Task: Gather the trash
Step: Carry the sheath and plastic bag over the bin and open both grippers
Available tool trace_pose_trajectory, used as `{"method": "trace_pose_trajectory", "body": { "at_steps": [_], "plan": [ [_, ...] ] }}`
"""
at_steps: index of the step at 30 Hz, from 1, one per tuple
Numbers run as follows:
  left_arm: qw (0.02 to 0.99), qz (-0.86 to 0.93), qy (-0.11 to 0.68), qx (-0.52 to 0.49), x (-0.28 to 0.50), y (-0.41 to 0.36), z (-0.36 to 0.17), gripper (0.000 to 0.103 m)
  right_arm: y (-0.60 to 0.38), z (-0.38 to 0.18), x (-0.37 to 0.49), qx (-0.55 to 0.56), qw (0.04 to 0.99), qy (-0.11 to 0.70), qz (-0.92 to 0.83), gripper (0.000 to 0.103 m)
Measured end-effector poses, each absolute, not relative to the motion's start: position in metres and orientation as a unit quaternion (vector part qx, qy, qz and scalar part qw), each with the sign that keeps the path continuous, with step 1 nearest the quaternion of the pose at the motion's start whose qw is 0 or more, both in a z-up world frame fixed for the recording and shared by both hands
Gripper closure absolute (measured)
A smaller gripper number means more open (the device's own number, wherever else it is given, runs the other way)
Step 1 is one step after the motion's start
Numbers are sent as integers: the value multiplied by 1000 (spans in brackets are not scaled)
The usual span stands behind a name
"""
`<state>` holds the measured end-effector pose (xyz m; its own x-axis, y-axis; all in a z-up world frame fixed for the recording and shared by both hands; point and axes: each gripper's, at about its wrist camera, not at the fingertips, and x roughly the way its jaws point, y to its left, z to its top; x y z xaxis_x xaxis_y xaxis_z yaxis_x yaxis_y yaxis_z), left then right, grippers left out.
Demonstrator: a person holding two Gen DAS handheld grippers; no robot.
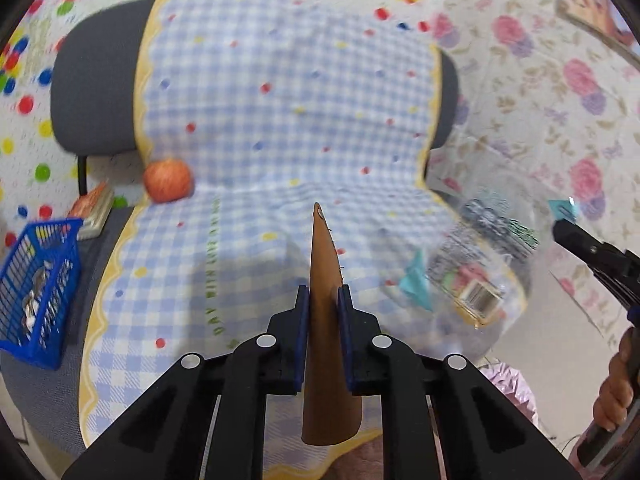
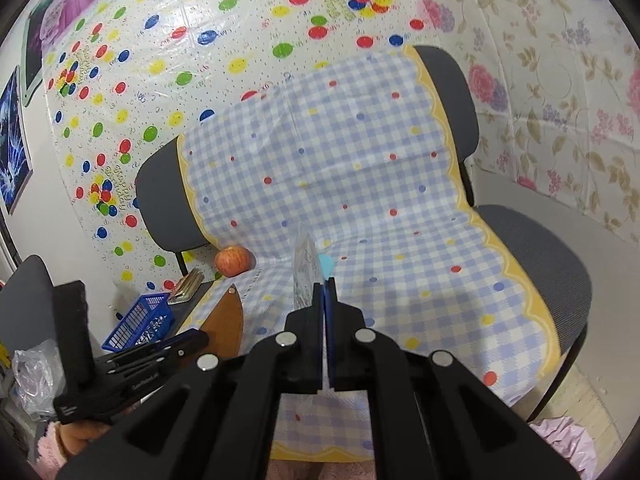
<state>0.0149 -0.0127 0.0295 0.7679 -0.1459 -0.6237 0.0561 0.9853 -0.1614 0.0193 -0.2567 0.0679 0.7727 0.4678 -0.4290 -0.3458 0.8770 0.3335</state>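
Observation:
My left gripper point(image 1: 323, 296) is shut on a brown leather-like scrap point(image 1: 325, 280) that stands edge-on between its pads, above the checkered seat. It also shows in the right wrist view point(image 2: 226, 328), held by the left gripper point(image 2: 196, 338). My right gripper point(image 2: 324, 286) is shut on a clear plastic wrapper point(image 2: 305, 270) with a bit of teal paper point(image 2: 326, 266). In the left wrist view the wrapper point(image 1: 480, 264) hangs blurred at the right, held by the right gripper point(image 1: 568, 228).
A grey chair point(image 2: 560, 264) draped with a blue checkered cloth point(image 1: 280, 120) fills both views. An apple point(image 1: 167, 180) lies at the seat's back left. A blue basket point(image 1: 36, 288) and a book point(image 1: 94, 212) sit left. Pink plastic point(image 2: 568, 440) lies on the floor.

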Motion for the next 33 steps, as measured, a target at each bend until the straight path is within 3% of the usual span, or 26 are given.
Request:
{"method": "trace_pose_trajectory", "body": {
  "at_steps": [15,33],
  "plan": [
    [927,-179,331,-13,-3,-115,29,88,-335,56,-52,79,957,266,84,101],
    [876,-304,372,36,-24,-220,-10,88,-431,-29,-101,101,918,373,-91,98]
  ]
}}
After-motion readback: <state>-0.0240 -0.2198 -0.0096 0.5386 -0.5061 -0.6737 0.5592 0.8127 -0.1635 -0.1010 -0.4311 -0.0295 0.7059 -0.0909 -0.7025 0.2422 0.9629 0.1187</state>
